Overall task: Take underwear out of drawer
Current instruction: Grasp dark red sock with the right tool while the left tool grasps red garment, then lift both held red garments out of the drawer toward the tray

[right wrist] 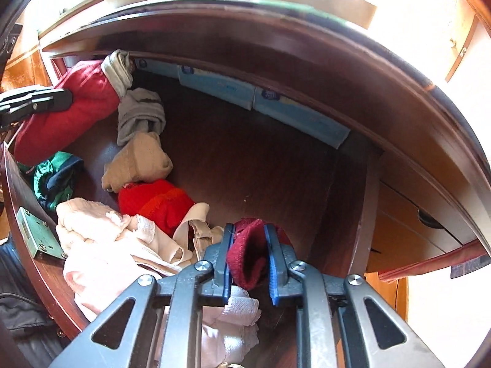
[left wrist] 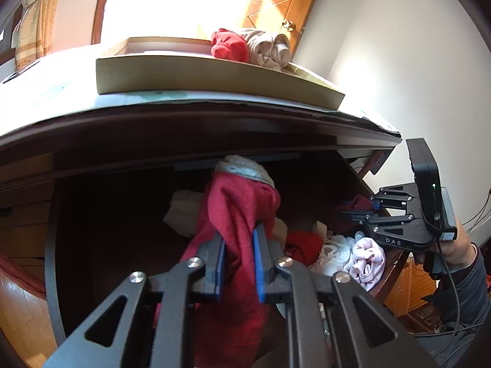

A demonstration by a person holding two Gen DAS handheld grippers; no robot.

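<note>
Blue-padded fingers point(left wrist: 221, 263) of both grippers clamped on soft red knit underwear point(left wrist: 236, 208), drawer point(right wrist: 260, 159) dark wood.

Underwear point(right wrist: 144, 159) in drawer point(right wrist: 245, 165), tray point(left wrist: 196, 73) above

The drawer point(right wrist: 245, 165) is dark, smooth wood with a slight gloss. The maroon garment point(right wrist: 248, 254) looks like soft knitted cloth. The cardboard tray point(left wrist: 190, 75) is matt. The lock plate point(right wrist: 36, 234) is dull metal.
</note>
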